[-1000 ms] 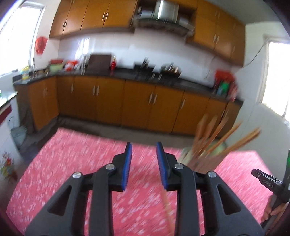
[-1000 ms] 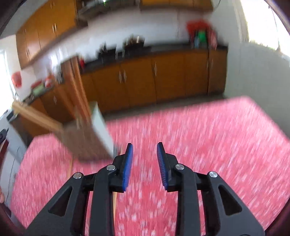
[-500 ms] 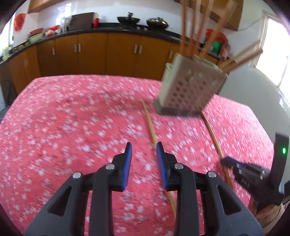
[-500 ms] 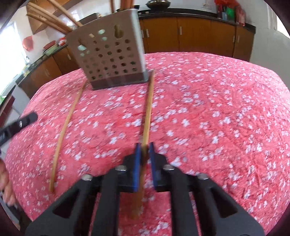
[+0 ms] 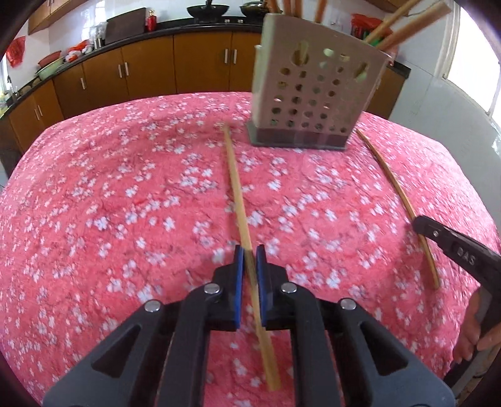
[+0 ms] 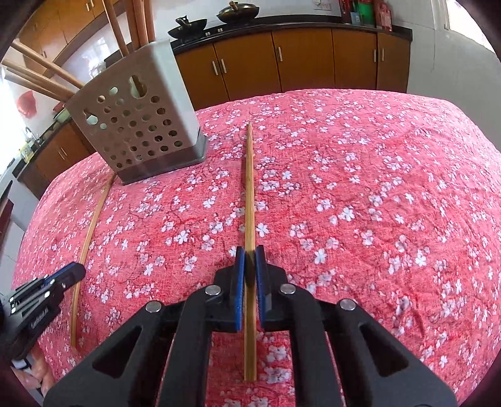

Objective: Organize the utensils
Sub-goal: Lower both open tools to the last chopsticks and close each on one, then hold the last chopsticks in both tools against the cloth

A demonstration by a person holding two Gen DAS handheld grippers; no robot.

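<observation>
A table covered in a red cloth printed with white blossoms is seen in both wrist views; on it a perforated grey utensil holder is stood upright on a dark base, with several wooden utensil handles leaning out of its top. Two loose bamboo chopsticks are laid flat on the cloth, one on either side of the holder and well apart from each other.

In the left wrist view, the left tongs are brought nearly together around the left chopstick; the blue pads are set close on either side of the stick, though whether they press on it cannot be told because of blur; the stick's far tip is pointed toward the holder's base, just short of it, and its near end is passed back beneath the tongs.

In the right wrist view, the right tongs are closed onto the right chopstick, which is gripped between the blue pads at roughly two thirds of its length from the far tip; the stick is lying along the cloth, its far tip just beside the holder. The other chopstick is seen to the left, with the tip of the left tongs beside it.

Brown kitchen cabinets are seen behind the table.
</observation>
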